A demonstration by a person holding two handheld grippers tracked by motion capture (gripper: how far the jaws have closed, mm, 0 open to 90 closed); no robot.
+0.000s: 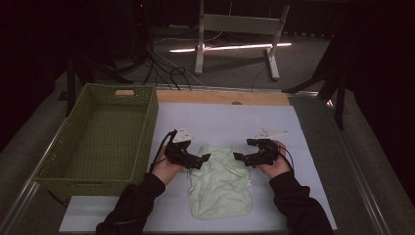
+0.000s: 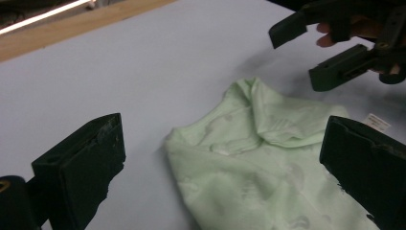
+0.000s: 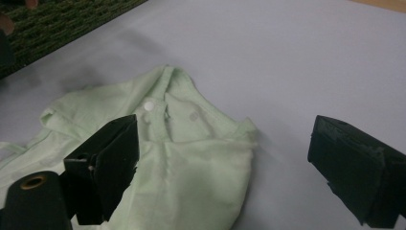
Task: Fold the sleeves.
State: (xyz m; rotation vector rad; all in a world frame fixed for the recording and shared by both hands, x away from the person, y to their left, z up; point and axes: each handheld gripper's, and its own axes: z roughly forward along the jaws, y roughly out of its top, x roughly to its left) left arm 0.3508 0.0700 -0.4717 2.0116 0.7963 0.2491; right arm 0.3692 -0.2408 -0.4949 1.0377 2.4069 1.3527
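Garment: pale green baby garment lies flat on the white sheet of the worktop, in the near middle, neck end to the far side, hem to the near side.
Left tongs: left tongs hang just above the far left shoulder of the garment; jaws spread, nothing between them.
Right tongs: right tongs hang just above the far right shoulder, facing the left ones; jaws spread wide, no cloth pinched.
Step in hand: I judge that the two shoulders are about to be gripped, maybe to fold or to lift the garment.
How to do it well: lower both tongs together, take one shoulder corner in each, and catch both cloth layers near the edge. The cloth is thin and soft, so a shallow bite can slip.
Collar: the neck part is bunched, with small white snaps and a label at the right side; better to keep the jaws away from this lump.
Around: green woven basket stands to the left of the sheet, close to the left hand.
In the way: nothing lies between the tongs and the shoulders; the basket wall leaves little room at the left.
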